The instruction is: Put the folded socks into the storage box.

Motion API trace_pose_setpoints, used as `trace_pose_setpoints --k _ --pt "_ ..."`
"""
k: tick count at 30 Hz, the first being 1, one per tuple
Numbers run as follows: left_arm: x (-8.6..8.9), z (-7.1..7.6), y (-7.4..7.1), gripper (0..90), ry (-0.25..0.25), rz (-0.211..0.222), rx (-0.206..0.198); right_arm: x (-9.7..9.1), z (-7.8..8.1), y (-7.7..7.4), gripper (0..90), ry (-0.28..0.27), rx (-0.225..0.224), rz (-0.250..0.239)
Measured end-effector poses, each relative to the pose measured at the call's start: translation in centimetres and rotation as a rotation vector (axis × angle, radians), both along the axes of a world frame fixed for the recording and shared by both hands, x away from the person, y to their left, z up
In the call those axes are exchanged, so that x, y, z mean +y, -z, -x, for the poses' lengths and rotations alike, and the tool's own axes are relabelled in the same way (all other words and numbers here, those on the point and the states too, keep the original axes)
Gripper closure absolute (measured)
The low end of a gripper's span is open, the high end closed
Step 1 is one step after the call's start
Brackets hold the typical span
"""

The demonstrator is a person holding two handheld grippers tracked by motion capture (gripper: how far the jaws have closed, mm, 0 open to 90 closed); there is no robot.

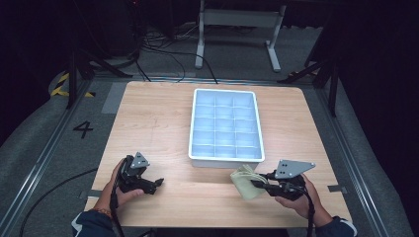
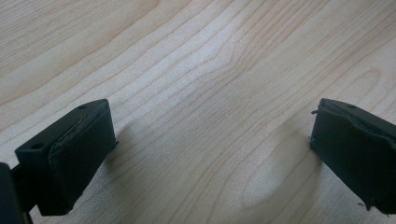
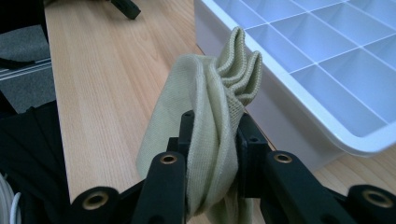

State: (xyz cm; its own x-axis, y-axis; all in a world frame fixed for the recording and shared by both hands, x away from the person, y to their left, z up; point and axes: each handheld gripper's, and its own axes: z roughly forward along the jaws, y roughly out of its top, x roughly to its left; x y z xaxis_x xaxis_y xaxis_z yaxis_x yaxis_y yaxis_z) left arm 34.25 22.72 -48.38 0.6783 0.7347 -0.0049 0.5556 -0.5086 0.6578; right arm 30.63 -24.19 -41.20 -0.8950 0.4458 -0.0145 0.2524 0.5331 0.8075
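1. Two grippers work at the table [image 1: 148, 123]. The right gripper [image 3: 212, 135] is clamped on a pale yellow-green cloth [image 3: 210, 93], pinched mid-fold, with its bunched end sticking up past the jaws and loose fabric hanging below them.
2. Just ahead of that gripper sits the tray [image 3: 299, 116], its near wall close to the cloth's tip; in the high view the cloth [image 1: 246, 181] lies just short of the tray's [image 1: 195, 123] near corner.
3. Likely trouble: the hanging fabric could catch the rim as the cloth goes over, dragging the tray or tugging the cloth out of the pinch.
4. The bunched folds may spread across several compartments instead of landing in one.
5. Farther off, the left gripper [image 2: 210, 154] hovers low over bare wood, jaws wide apart, holding nothing, too far from the tray to steady it.
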Motion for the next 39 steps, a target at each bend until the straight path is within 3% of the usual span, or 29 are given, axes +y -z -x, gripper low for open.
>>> trace_pose_setpoints --k 22,39 --pt "0.0 0.0 0.0 0.2 -0.002 -0.002 0.000 -4.0 -0.1 -3.2 76.2 0.097 -0.083 -0.100" --pt "-0.1 0.1 0.0 0.2 -0.021 0.003 0.002 -4.4 -1.5 -4.0 76.2 0.158 -0.122 -0.105"
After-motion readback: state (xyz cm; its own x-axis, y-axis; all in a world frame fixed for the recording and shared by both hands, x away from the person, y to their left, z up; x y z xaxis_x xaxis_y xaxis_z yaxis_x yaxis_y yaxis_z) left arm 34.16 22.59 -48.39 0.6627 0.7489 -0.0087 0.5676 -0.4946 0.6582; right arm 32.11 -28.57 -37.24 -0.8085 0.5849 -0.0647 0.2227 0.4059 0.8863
